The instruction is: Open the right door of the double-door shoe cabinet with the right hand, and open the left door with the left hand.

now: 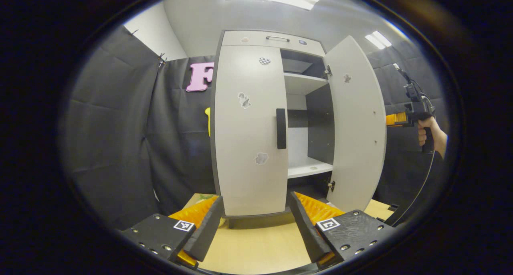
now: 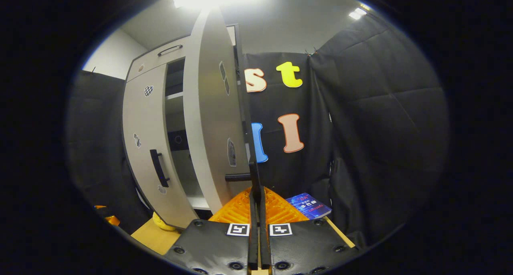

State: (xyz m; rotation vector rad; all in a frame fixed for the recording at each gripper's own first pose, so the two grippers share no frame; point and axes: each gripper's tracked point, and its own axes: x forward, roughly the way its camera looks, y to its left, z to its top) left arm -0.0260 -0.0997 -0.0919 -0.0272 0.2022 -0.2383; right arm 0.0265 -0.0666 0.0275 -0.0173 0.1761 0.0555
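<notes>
shoe cabinet [image 1: 256,126]: rt door [image 1: 356,122] open; left gripper [image 1: 256,227] fingers apart, right gripper [image 2: 255,195] fingers together.

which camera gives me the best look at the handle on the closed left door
The left gripper view: the handle faces the camera, near the middle, its full length visible on the left door. The right gripper view shows it smaller, off to the side, at a slant.

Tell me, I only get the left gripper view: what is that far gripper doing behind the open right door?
Observer: The right gripper has its fingers closed together at the right door's edge, beside its handle.
Operator: Anything lying past that door?
Observer: Yes, a blue book lies on the table, to the door's right.
</notes>
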